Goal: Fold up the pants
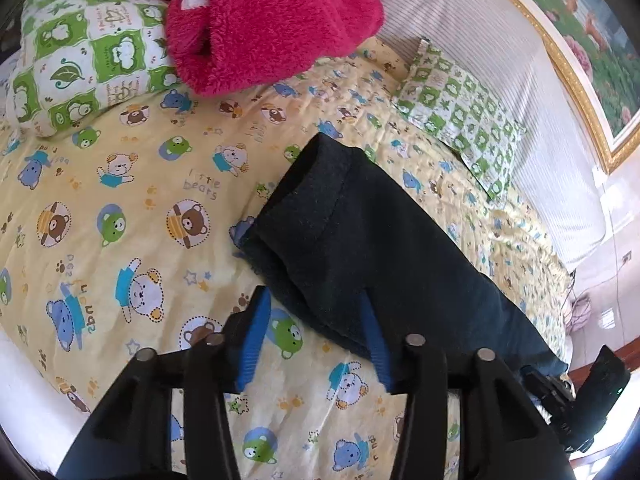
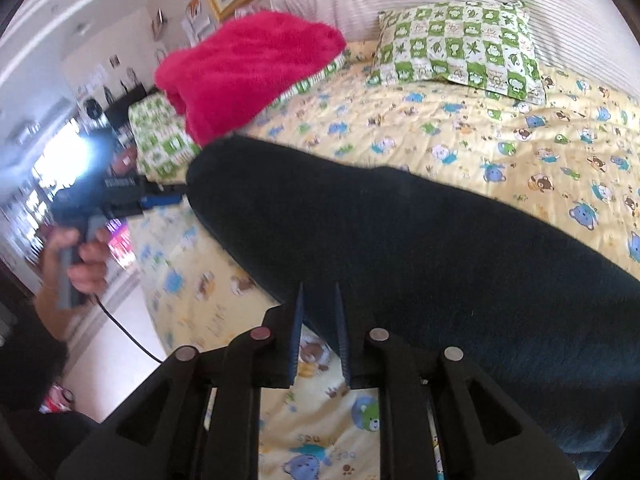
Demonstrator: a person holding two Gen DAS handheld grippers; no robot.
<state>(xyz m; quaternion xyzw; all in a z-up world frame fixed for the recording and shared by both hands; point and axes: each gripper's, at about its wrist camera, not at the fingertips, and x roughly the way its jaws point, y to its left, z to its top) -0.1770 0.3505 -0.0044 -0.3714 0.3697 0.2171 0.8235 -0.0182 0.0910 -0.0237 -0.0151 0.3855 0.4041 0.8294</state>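
Dark navy pants point(image 1: 360, 240) lie stretched across a yellow bear-print bedspread point(image 1: 120, 220). In the left wrist view my left gripper point(image 1: 314, 304) is open, its blue fingers point(image 1: 256, 344) straddling the near edge of the pants close to the hem. In the right wrist view the pants point(image 2: 420, 248) run from left to lower right. My right gripper point(image 2: 319, 292) has its blue fingers point(image 2: 297, 332) close together on the near edge of the pants, with dark cloth between them. The left gripper also shows there point(image 2: 160, 200), held in a hand at the far end of the pants.
A fuzzy red blanket point(image 1: 272, 20) lies on a green-checked pillow point(image 1: 80, 64) at the head of the bed. A second green-checked pillow point(image 1: 460, 120) leans on the striped headboard point(image 1: 500, 60). The bed's edge and the floor point(image 2: 120, 320) lie left.
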